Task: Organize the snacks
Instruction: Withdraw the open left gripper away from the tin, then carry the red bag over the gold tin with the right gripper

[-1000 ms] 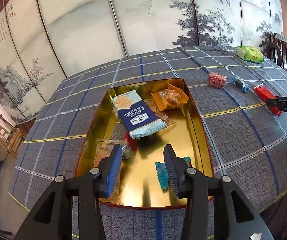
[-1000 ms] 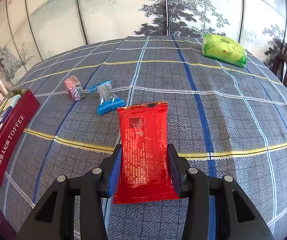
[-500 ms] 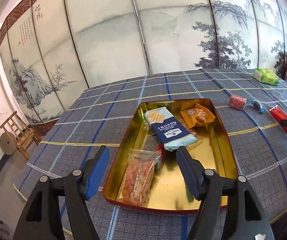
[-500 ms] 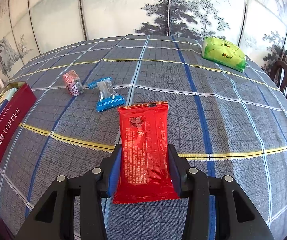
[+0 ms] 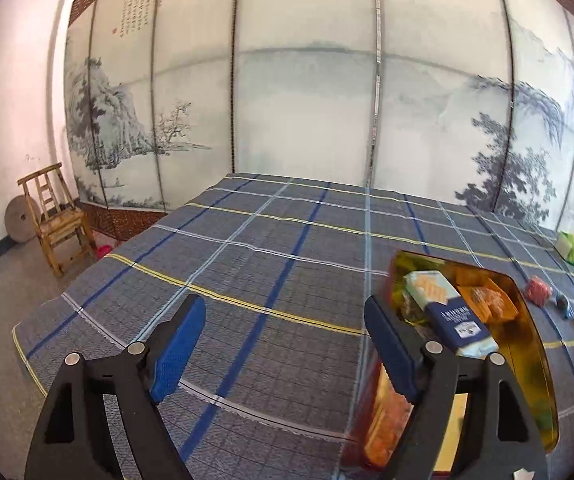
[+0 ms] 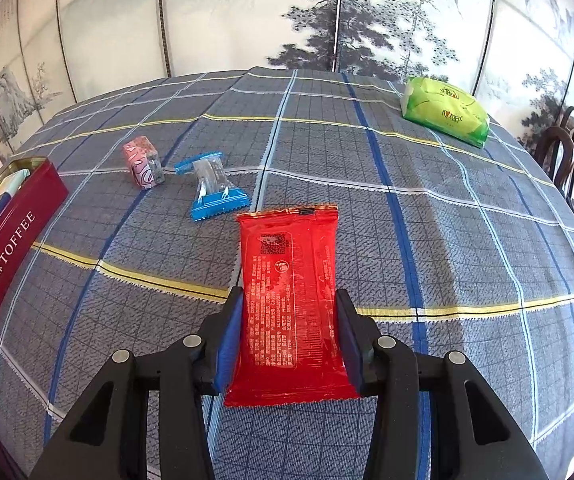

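So the right gripper point(image 6: 289, 340) has its blue pads squeezed against both long sides of a red snack packet point(image 6: 289, 300), which lies flat on the checked tablecloth point(image 6: 447, 240) with its printed back side facing up and its far end sticking out past the fingertips. Just beyond that far end, slightly to the left, there's a small candy in a clear wrapper with blue ends point(image 6: 213, 190), and beside that, further left, a little pink wrapped cube point(image 6: 143, 163); they're near each other but not touching. A green packet point(image 6: 445, 110) sits well apart from all that, up by the table's far right edge. The tin point(image 6: 11, 248) is over at the left edge of that view, dark red side wall with TOFFEE printed on it. From the left wrist view, the left gripper point(image 5: 285, 344) is opening its jaws, already pretty wide, and there's nothing between them, just bare tablecloth underneath. It's off to the left of the tin point(image 5: 535, 344), whose gold inside already has stuff in it: a long blue-and-white biscuit pack point(image 5: 453, 316) lying along the middle, an orange packet point(image 5: 487, 300) next to it toward the far right corner, and a clear bag of orange-ish snacks point(image 5: 387, 420) at the near end, partly hidden behind the right finger. That view is a bit blurred. Behind the table stands a painted folding screen point(image 5: 307, 80), and a small wooden chair point(image 5: 53, 220) sits in the corner on the left.
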`<state>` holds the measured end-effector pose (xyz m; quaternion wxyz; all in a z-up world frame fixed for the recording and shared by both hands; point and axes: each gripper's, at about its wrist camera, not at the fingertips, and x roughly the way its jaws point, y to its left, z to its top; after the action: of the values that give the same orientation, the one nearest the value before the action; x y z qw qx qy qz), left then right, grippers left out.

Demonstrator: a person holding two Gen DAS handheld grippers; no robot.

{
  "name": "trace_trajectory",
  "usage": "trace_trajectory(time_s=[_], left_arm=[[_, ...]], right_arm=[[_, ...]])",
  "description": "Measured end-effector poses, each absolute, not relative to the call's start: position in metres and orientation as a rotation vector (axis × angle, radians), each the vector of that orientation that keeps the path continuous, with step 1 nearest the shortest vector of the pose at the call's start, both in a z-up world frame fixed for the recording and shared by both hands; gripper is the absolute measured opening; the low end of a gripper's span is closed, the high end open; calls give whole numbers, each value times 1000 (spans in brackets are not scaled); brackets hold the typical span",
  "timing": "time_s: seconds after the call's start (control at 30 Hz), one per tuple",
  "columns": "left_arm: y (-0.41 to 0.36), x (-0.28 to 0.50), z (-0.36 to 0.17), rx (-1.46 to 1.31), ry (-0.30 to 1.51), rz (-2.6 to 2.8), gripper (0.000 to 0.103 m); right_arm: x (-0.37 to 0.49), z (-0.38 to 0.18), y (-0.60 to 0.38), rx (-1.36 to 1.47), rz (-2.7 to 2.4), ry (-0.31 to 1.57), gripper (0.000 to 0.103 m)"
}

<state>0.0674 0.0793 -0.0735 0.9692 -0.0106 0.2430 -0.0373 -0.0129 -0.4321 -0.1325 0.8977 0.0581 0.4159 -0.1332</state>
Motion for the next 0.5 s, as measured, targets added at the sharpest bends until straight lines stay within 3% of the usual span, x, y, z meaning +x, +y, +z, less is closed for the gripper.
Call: trace_trajectory(time_s=[0.5], left_arm=[[107, 133, -94, -74, 593, -3, 83]], right_arm=[[-22, -128, -407, 246, -201, 874, 45]])
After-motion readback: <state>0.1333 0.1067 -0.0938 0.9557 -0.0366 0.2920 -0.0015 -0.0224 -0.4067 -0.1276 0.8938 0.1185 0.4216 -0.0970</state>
